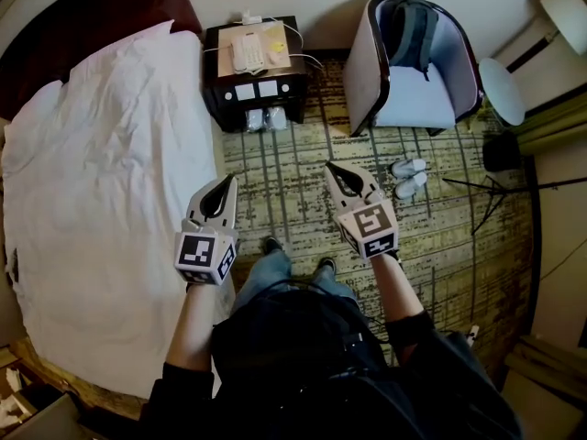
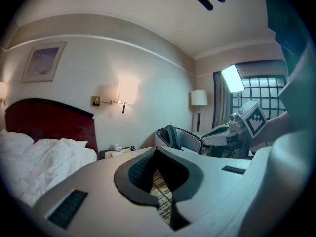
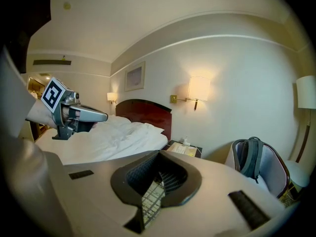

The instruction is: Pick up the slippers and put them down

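- Slippers [image 1: 408, 167]: lying paired on the carpet [image 1: 293, 181] near the chair [image 1: 404, 99], untouched.
- Left claw [image 1: 227, 183], right claw [image 1: 333, 169]: pressed together, carrying nothing.
- Step, as judged: approaching; the next move is calling for spreading and lowering.

A hotel bedroom — white-duveted bed [image 1: 101, 154] at nine o'clock, nightstand [image 1: 255, 85] with a telephone [image 1: 248, 51] at twelve, tub armchair [image 1: 413, 76] at one, white slippers [image 1: 409, 177] at three on patterned carpet [image 1: 293, 186] — and a lit wall lamp [image 2: 126, 91] beside the dark headboard [image 2: 49, 122].
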{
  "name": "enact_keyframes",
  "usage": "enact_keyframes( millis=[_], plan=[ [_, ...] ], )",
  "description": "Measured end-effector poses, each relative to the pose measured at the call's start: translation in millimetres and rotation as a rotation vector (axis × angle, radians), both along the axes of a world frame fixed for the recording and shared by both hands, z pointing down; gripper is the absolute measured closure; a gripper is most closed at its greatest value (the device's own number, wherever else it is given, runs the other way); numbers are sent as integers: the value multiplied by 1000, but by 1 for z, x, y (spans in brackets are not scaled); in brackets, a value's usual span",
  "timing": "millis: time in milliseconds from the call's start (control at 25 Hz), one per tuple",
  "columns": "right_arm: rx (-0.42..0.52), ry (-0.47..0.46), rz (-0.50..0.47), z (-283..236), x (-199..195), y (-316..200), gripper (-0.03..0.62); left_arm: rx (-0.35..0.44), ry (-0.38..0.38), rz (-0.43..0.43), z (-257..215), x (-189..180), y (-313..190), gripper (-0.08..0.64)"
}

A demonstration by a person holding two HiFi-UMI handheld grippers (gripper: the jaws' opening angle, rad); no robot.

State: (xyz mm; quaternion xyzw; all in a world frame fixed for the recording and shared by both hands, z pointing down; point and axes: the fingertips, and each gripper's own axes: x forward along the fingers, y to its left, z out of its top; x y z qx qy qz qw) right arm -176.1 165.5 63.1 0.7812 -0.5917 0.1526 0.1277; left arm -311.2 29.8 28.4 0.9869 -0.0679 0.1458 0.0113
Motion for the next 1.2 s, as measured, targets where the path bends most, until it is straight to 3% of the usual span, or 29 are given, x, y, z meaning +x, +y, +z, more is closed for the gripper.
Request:
enact_keyframes(
  millis=[520, 1200],
  plan=[
    [-7, 10, 53, -11, 16, -62, 588, -19, -4, 77, 15, 25, -57, 558],
    [2, -30, -39, 3, 139, -69, 588, -15, -47, 9, 25, 139, -50, 558]
  ],
)
